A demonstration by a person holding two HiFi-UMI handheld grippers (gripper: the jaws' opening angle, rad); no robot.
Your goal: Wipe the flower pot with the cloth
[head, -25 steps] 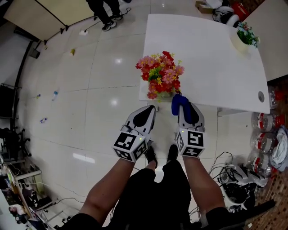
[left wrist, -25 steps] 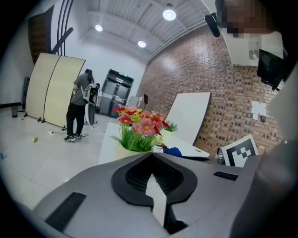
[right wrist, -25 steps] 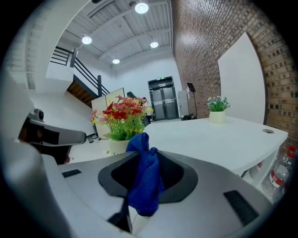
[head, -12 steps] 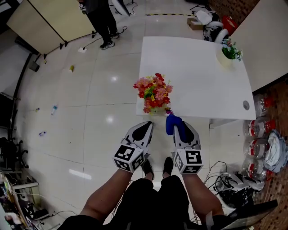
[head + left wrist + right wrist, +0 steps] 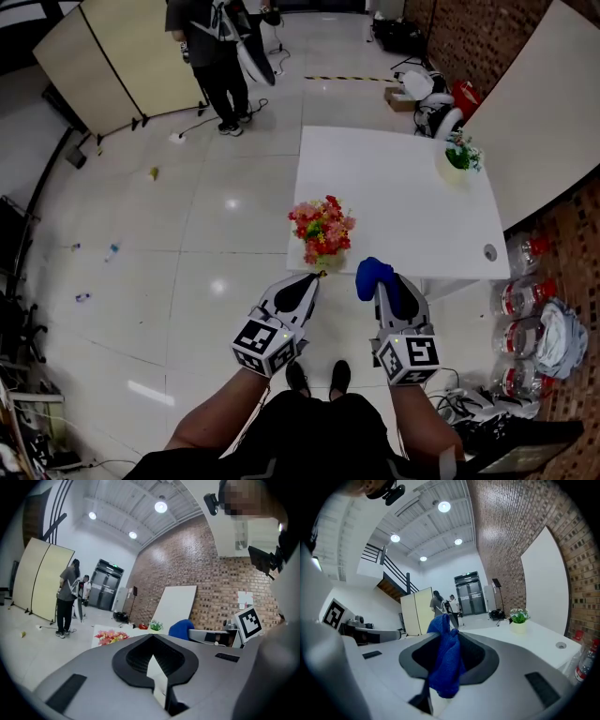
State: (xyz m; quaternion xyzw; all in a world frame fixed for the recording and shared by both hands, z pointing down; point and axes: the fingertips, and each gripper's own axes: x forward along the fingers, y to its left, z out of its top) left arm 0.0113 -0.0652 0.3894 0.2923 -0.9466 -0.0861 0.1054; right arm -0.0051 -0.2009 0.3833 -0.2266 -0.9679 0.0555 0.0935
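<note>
Blue cloth [image 5: 372, 273] sits clamped in our right tongs [image 5: 384, 287]; our left tongs [image 5: 309, 279] are together, empty, the flower pot [image 5: 326, 259] just ahead on the surface [image 5: 403, 187].

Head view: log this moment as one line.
left gripper: shut, empty | right gripper: shut on blue cloth | flower pot: near edge of table, cloth not touching it

Flower pot [image 5: 328, 255] on table's [image 5: 394, 187] near edge, cloth [image 5: 373, 275] apparently just right.
</note>
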